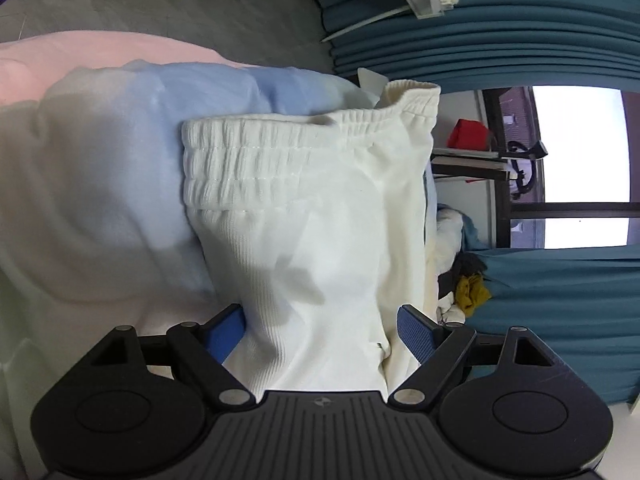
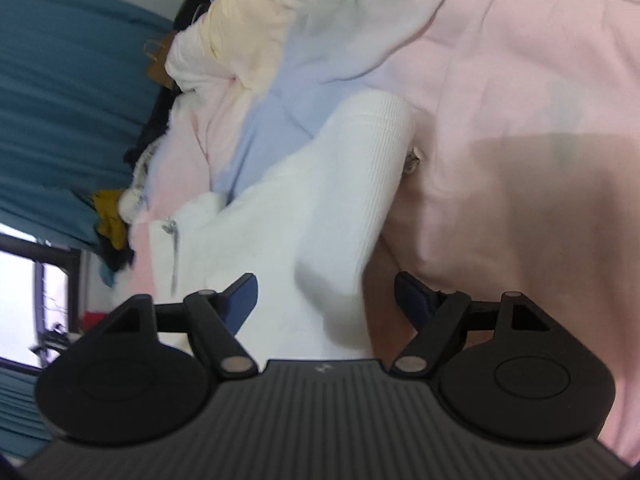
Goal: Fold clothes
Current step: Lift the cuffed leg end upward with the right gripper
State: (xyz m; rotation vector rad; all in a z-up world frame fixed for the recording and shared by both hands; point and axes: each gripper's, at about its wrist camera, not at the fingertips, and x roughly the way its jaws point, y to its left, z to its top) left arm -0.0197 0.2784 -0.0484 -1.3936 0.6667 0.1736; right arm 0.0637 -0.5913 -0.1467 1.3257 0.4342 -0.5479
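White ribbed pants (image 1: pixel 312 220) with an elastic waistband (image 1: pixel 248 160) lie folded on a pastel blanket (image 1: pixel 100 168). My left gripper (image 1: pixel 320 332) is open, its blue pads on either side of the pants' near end, with cloth between them. In the right wrist view the same white pants (image 2: pixel 320 208) run up the middle, a cuffed leg end (image 2: pixel 372 116) at the far end and a zip (image 2: pixel 174 248) at the left. My right gripper (image 2: pixel 324 300) is open, its pads astride the near fold of the pants.
The blanket is pink, blue and cream (image 2: pixel 500 140) and rumpled. Teal curtains (image 1: pixel 520 40) and a window (image 1: pixel 580 160) stand to the right. A heap of other clothes, one mustard yellow (image 1: pixel 472 292), lies at the bed's edge. Grey floor (image 1: pixel 160 8) lies beyond.
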